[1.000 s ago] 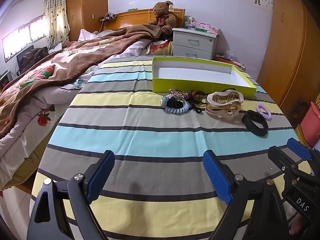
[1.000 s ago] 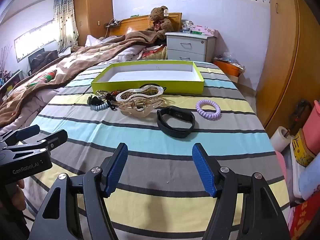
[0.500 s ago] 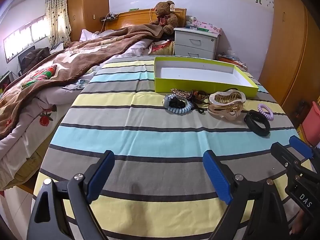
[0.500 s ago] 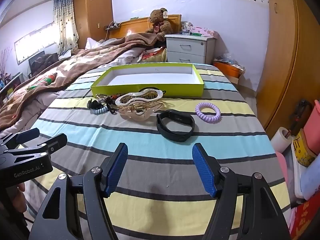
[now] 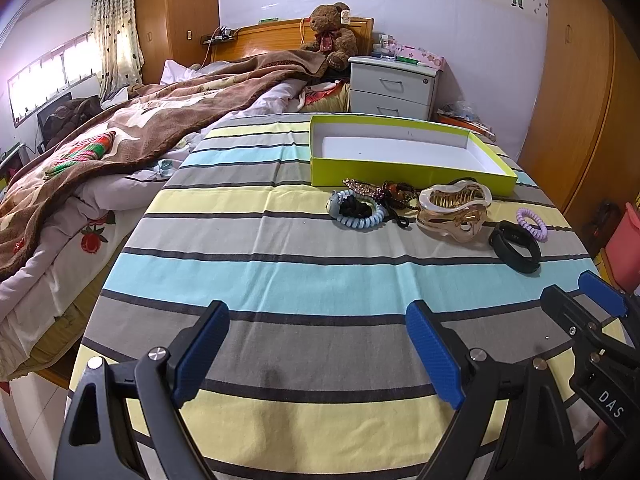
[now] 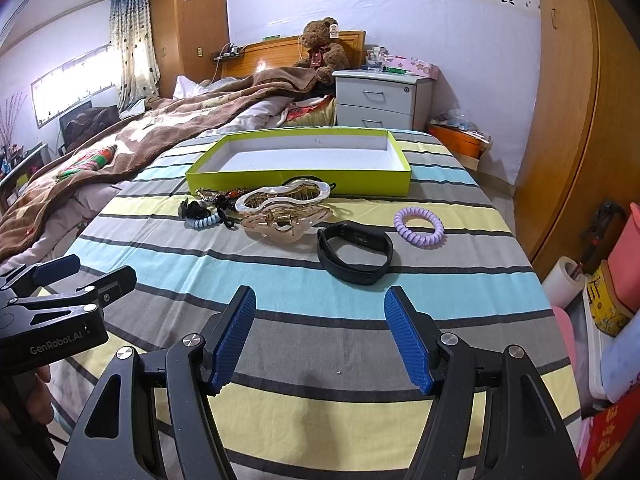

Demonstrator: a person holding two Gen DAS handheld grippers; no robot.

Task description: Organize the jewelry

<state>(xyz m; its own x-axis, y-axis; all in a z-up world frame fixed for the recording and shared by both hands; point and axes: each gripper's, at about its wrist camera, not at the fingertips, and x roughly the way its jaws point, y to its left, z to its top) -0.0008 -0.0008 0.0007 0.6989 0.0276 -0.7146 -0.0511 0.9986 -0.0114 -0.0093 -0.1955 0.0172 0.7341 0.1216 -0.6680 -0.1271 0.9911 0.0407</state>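
A lime-green shallow box with a white inside stands empty at the far side of the striped table. In front of it lie a clear amber hair claw, a black wristband, a purple coil hair tie, a light-blue coil tie with black ties and a beaded clip. My left gripper is open and empty over the near table. My right gripper is open and empty, just short of the wristband.
The striped tablecloth covers the table. A bed with a brown blanket lies to the left. A white nightstand and a teddy bear stand behind. Wooden wardrobes and storage bins are on the right.
Both grippers have drawn slightly back and tilted, so the items sit a little farther off. Both stay open and empty. Nothing on the table has moved.
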